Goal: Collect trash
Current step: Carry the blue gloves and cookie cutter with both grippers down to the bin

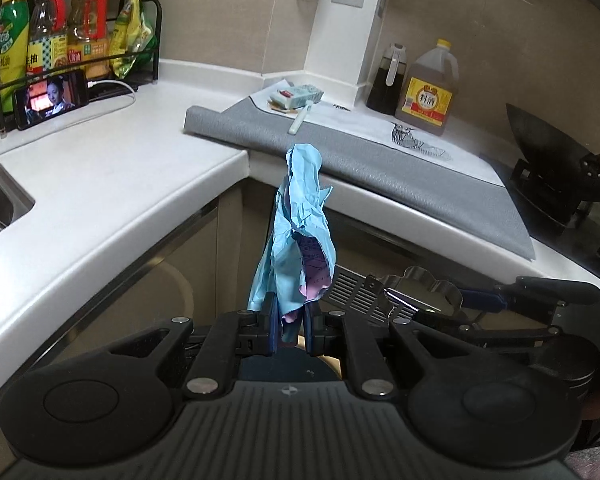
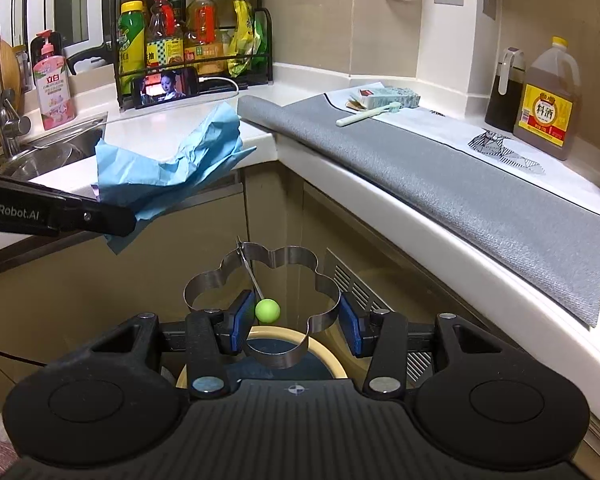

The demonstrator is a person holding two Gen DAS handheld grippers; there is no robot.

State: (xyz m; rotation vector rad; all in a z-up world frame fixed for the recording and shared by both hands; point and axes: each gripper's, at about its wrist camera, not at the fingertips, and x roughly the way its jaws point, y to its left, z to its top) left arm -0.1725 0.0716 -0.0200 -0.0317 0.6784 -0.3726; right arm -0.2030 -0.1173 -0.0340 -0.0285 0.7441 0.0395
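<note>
My left gripper is shut on a crumpled blue paper with a pink lining, which stands up from the jaws. In the right wrist view the same paper hangs from the left gripper at the left. My right gripper is shut on a flower-shaped metal ring with a green ball handle. That ring also shows at the right of the left wrist view. A round bin with a cream rim sits directly below the ring, in the cabinet corner.
A grey mat on the counter carries a toothbrush and a carton. An oil jug stands at the right, a bottle rack and phone at the back, a sink at the left, a wok on the stove.
</note>
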